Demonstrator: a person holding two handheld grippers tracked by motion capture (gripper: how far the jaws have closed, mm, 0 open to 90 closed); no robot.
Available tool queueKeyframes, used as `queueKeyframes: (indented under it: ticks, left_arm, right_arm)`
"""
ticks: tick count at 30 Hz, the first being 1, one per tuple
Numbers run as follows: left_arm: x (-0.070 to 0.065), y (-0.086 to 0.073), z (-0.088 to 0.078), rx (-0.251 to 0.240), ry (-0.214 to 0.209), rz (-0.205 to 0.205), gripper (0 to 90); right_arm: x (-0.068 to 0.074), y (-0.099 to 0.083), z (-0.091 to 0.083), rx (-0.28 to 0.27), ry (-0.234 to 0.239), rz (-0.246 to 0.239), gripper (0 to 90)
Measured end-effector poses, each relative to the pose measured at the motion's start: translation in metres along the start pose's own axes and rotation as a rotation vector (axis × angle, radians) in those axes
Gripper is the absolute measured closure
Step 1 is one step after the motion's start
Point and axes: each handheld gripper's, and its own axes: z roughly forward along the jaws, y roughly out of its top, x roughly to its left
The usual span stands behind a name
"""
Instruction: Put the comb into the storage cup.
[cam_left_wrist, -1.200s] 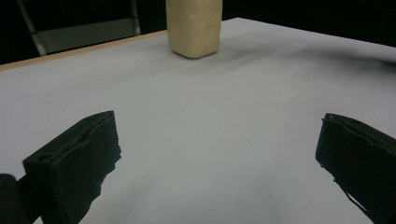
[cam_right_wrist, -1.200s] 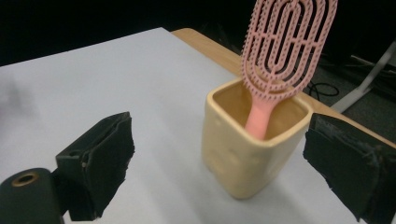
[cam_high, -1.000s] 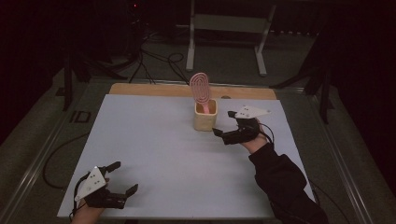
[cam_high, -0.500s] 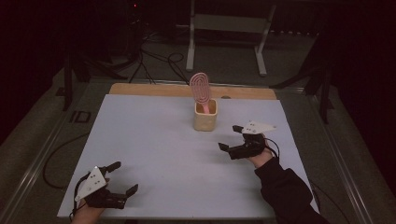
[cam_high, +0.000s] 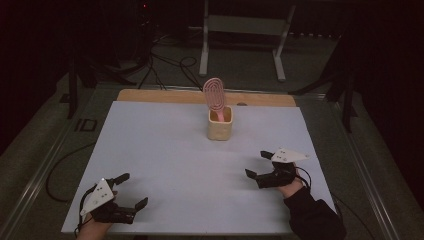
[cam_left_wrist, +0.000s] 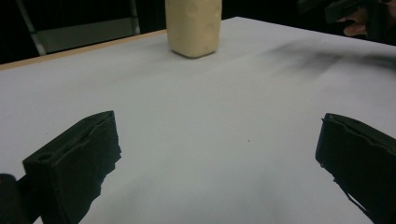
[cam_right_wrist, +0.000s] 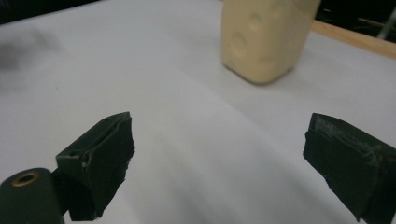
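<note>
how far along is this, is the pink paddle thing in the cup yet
Looks done: the pink paddle stands upright in the cream cup. In hand: nothing; the left hand-held gripper and right hand-held gripper are both open and empty, near the table's front edge, apart from the cup. Nothing obvious remains.

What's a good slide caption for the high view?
Both open grippers, left and right, rest near the table's front edge; pink paddle stands in cream cup.
</note>
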Motion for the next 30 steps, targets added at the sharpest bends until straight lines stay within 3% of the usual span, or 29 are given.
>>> queueKeyframes:
  ticks: [17, 30]
  left_arm:
    - [0.000, 0.000, 0.000, 0.002, 0.001, 0.000, 0.0]
    - [-0.001, 0.000, 0.001, 0.003, -0.001, 0.005, 0.0]
  right_arm:
    - [0.001, -0.041, -0.026, 0.071, -0.049, 0.004, 8.3]
    - [0.004, -0.055, -0.042, 0.095, -0.101, -0.009, 8.3]
